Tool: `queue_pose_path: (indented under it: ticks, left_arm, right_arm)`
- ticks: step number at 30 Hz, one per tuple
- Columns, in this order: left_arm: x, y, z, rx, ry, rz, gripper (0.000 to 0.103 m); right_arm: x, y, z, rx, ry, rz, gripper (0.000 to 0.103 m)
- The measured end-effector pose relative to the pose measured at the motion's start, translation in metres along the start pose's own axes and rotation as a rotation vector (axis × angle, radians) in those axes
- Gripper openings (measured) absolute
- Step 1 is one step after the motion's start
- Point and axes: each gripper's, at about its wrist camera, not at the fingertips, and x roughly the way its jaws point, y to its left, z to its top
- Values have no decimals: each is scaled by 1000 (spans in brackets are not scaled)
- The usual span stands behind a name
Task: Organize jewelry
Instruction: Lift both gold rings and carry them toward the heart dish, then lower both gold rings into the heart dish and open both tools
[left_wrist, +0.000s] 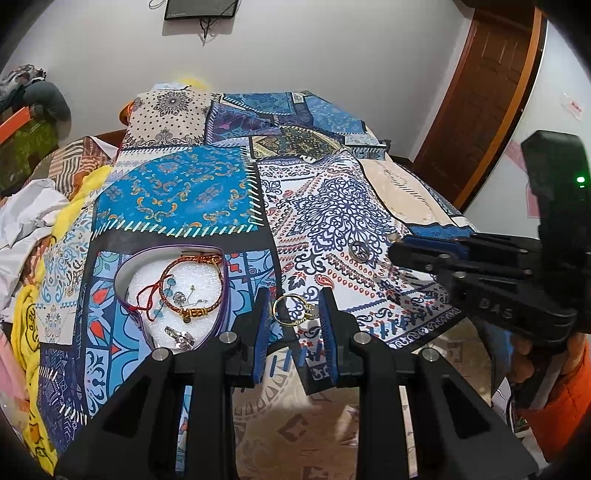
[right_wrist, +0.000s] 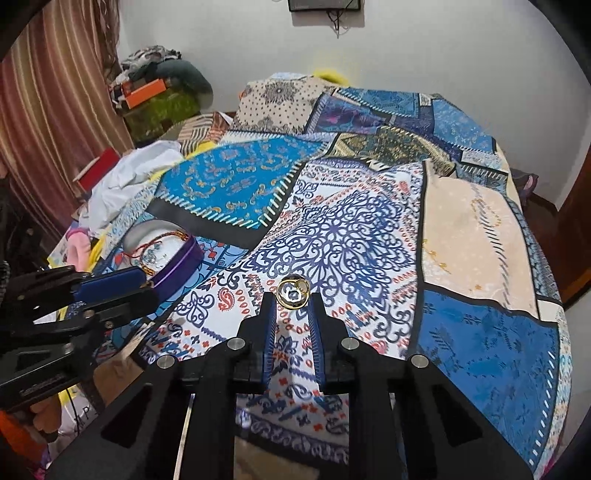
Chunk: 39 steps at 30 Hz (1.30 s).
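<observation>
- Lying on the patterned cloth between the left gripper's blue-padded fingers is a gold ring with a small setting on its right side; whether the pads touch it cannot be told, as the jaws stand moderately apart.
- Just ahead of the right gripper lies a gold-rimmed round piece with a small heart shape; it sits at the fingertips, whose narrow gap is unfilled.
- The heart-shaped jewelry box, purple-walled with a white foam lining, sits to the left of the ring and holds a braided brown bracelet with gold beads, a red cord and a silver piece.
- The box's right wall lies just beside the left gripper's left finger.
- The cloth's near edge hangs over the table just below both grippers; open patterned cloth extends beyond them toward the wall.
- Crumpled white and yellow fabric crowds the left edge.
- In the left wrist view the right gripper enters from the right, level and pointing left, with its tips near the round piece.
- A hand with an orange sleeve holds the right gripper's handle.
</observation>
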Motion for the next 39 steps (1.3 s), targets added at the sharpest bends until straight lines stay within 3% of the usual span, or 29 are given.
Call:
queue_pose_path:
  ticks: [10, 23, 31, 39]
  left_arm:
    - [-18, -2, 6, 6, -42, 16, 25]
    - [-53, 33, 13, -25, -121, 109, 25]
    - [-65, 65, 14, -71, -150, 158, 25]
    - [-55, 87, 21, -96, -145, 162, 25]
  right_arm:
    - [-27, 7, 6, 1, -76, 5, 16]
    - [-37, 54, 29, -62, -165, 108, 16]
    - [-16, 78, 38, -104, -143, 153, 16]
    - [19, 91, 45, -126, -67, 188, 16]
